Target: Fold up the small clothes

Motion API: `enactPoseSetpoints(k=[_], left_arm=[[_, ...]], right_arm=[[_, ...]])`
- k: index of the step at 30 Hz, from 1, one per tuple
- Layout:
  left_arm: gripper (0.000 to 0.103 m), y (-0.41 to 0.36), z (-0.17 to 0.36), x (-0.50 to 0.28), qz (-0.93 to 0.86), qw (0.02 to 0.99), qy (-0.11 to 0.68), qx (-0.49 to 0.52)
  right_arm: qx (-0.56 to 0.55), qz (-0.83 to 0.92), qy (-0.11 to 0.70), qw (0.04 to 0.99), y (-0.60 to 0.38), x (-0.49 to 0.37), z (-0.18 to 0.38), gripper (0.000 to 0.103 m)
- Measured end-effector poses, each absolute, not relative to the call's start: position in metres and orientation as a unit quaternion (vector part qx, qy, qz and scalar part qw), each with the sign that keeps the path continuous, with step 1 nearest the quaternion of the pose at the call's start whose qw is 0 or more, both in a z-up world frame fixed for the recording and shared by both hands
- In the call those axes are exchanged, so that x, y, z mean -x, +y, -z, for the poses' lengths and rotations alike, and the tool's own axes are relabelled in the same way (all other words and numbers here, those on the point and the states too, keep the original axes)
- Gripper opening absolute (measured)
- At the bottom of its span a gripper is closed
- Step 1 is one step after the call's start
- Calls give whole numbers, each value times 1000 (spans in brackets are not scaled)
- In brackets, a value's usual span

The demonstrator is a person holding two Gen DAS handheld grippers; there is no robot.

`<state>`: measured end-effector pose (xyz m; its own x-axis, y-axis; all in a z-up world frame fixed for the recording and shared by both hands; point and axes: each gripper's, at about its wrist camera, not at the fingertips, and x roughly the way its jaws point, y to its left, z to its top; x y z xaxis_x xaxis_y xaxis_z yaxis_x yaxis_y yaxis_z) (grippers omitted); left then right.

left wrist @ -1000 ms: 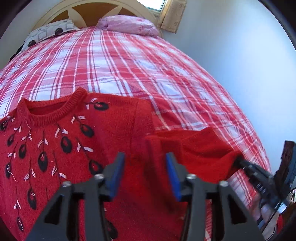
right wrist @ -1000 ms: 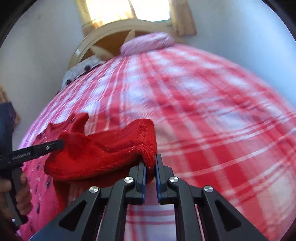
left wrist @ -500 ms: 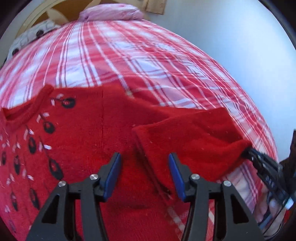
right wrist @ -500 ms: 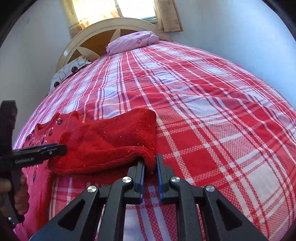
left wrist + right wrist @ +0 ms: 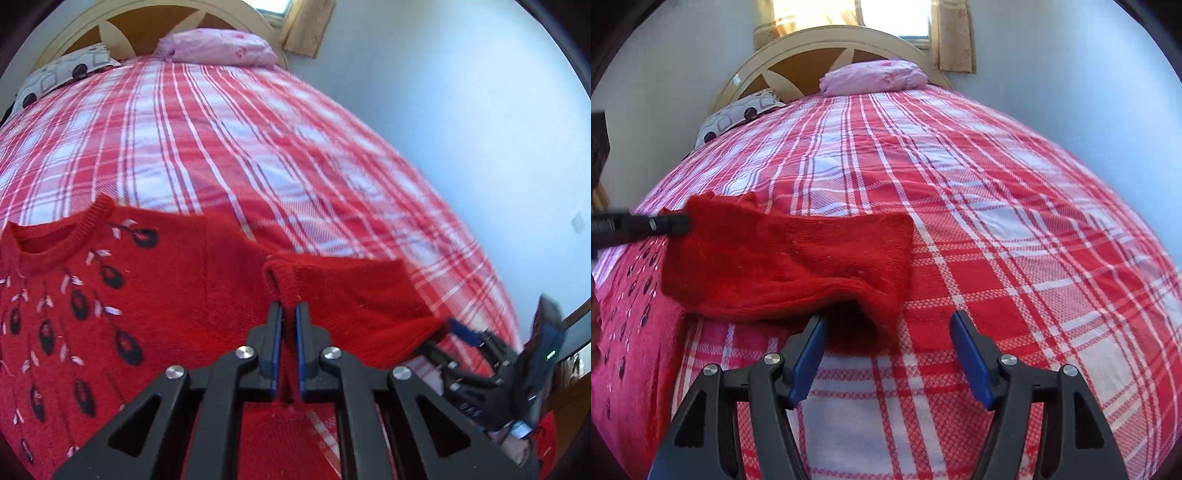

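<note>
A small red knitted sweater [image 5: 122, 295] with black and white leaf patterns lies face up on the plaid bed. Its right sleeve [image 5: 354, 306] is folded back toward the body. My left gripper [image 5: 289, 314] is shut on the sleeve's cuff and holds it a little above the sweater. In the right wrist view the sleeve [image 5: 790, 258] lies just ahead of my right gripper [image 5: 888, 325], which is open with nothing between its fingers; the left gripper's finger [image 5: 646, 226] shows at the sleeve's far left end. The right gripper also shows at the lower right of the left wrist view [image 5: 465, 332].
The bed has a red and white plaid cover [image 5: 997, 221]. A pink pillow [image 5: 875, 75] and a patterned pillow [image 5: 738, 114] lie by the cream headboard [image 5: 820, 40]. A pale wall [image 5: 461, 110] runs along the bed's right side.
My left gripper has shut on the sleeve cuff. My right gripper has opened and let go of the sleeve's fold. The sleeve now lies stretched between them.
</note>
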<state>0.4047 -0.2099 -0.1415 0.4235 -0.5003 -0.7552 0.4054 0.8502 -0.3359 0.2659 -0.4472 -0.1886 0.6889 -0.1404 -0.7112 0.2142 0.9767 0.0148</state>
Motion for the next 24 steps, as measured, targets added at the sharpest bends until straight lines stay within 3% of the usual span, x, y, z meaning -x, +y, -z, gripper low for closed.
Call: enactPoseSetpoints(k=[10,24], left_arm=[[7,-143,125,-413,235,857,447,101],[7,-34,140,-400,172,865,444,160]], right_arm=[[-17,58,336,940,-418,-245,175,68],[-5,49,343,938,-409,-248,182,68]])
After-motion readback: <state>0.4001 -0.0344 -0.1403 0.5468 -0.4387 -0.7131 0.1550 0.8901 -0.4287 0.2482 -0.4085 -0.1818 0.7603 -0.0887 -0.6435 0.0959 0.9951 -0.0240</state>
